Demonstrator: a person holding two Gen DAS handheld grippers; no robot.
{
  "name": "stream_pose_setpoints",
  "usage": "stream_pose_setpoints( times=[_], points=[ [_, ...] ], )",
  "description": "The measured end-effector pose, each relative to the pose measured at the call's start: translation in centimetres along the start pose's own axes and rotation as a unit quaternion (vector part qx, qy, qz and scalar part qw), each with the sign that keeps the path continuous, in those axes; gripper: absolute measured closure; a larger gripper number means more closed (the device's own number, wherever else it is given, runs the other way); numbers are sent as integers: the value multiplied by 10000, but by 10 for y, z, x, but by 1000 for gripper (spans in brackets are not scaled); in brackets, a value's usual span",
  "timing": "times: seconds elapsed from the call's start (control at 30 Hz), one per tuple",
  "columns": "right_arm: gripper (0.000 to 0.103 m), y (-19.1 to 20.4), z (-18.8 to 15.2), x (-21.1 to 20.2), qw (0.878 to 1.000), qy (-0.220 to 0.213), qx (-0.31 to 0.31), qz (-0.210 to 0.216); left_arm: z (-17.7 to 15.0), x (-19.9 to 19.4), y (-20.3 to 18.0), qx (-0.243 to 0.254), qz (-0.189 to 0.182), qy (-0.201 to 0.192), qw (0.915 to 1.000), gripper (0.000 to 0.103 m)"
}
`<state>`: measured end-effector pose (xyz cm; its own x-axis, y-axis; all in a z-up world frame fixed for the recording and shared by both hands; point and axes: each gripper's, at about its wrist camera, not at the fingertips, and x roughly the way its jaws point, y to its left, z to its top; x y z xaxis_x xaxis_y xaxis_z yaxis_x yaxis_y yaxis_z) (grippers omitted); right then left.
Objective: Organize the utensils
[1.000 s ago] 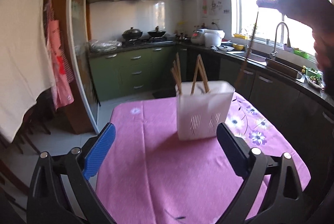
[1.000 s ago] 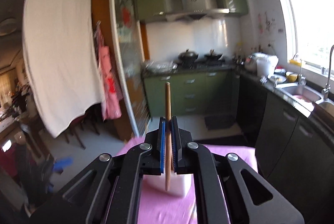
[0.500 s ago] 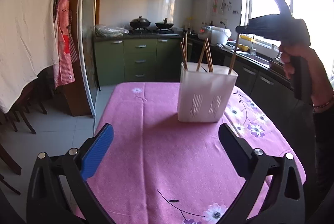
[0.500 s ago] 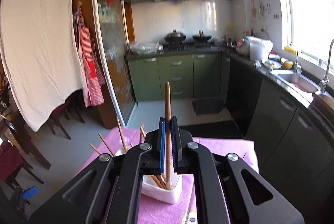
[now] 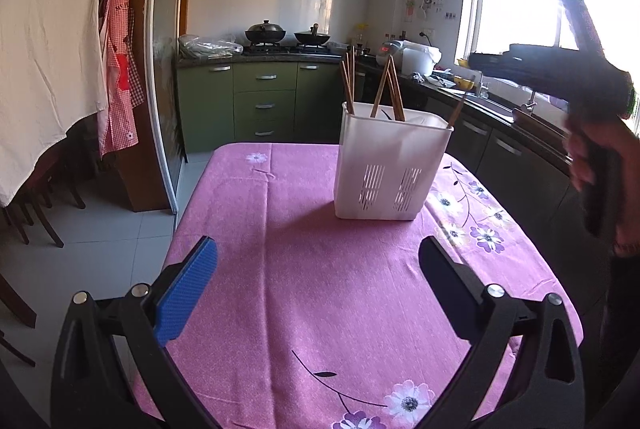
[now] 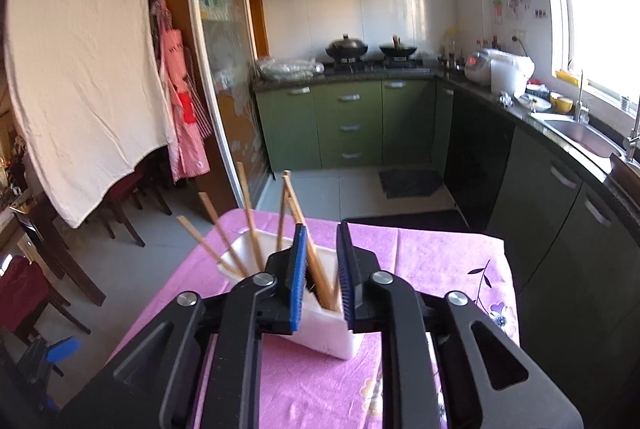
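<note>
A white slotted utensil holder (image 5: 390, 165) stands on the pink flowered tablecloth (image 5: 300, 269), with several wooden chopsticks (image 5: 384, 89) leaning in it. My left gripper (image 5: 318, 281) hangs open over the cloth, short of the holder, with nothing between its fingers. My right gripper (image 6: 322, 269) hovers just above the holder (image 6: 320, 329), and its jaws are opening. One chopstick (image 6: 310, 249) leans between the blue pads without being pressed, its lower end down in the holder. In the left wrist view, a hand (image 5: 596, 149) holds the right gripper (image 5: 478, 61) beside the holder's right corner.
The table's far edge drops to a tiled floor (image 6: 360, 185). Green cabinets and a stove (image 5: 288, 45) line the back. A dark counter with a sink (image 6: 580, 133) runs along the right. Chairs (image 6: 120, 205) and a hanging white cloth (image 6: 80, 69) are at the left.
My right gripper came down over the holder with the chopstick and its jaws parted; the chopstick now leans loose in the holder. The left gripper sank a little toward the table.
</note>
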<state>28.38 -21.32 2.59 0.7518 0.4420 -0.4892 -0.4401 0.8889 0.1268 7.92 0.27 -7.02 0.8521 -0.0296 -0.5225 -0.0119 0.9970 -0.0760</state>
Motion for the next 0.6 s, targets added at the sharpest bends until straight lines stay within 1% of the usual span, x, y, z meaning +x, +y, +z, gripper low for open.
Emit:
stream_pose_setpoints(
  times=[0.03, 0.1, 0.13, 0.2, 0.27, 0.33, 0.37, 0.43, 0.47, 0.5, 0.53, 0.6],
  points=[
    [73, 1, -10, -12, 10000, -86, -11, -4, -1, 0, -1, 0, -8, 15, 10000, 7],
    [71, 2, -27, -31, 9999, -160, -31, -41, -5, 1, -2, 2, -19, 34, 10000, 7],
    [69, 2, -41, -40, 9998, -182, -2, -49, -6, 0, -3, -2, -19, 37, 10000, 7],
    [63, 2, -63, -53, 9998, -170, 62, -74, -9, -1, -4, -8, -38, 42, 10000, 7],
    [59, 0, -90, -65, 9997, -134, 147, -148, -12, -2, -6, 0, -49, 51, 10000, 7],
    [49, -1, -116, -78, 9994, -129, 259, -173, -15, -5, -9, 32, -29, 42, 10000, 7],
    [47, 0, -130, -85, 9993, -146, 304, -186, -16, -7, -10, 51, -21, 34, 10000, 7],
    [33, 1, -152, -102, 9989, -218, 332, -242, -18, -13, -12, 84, 4, -23, 10000, 7],
    [30, 3, -160, -110, 9988, -283, 327, -232, -18, -16, -13, 97, 12, -45, 9999, 7],
    [24, 6, -167, -118, 9988, -340, 291, -219, -19, -22, -15, 126, 17, -93, 9999, 7],
    [14, 9, -173, -127, 9986, -398, 246, -231, -19, -25, -15, 135, 21, -119, 9998, 7],
    [5, 14, -183, -147, 9979, -583, 126, -251, -20, -35, -18, 141, 29, -197, 9997, 7]
  ],
)
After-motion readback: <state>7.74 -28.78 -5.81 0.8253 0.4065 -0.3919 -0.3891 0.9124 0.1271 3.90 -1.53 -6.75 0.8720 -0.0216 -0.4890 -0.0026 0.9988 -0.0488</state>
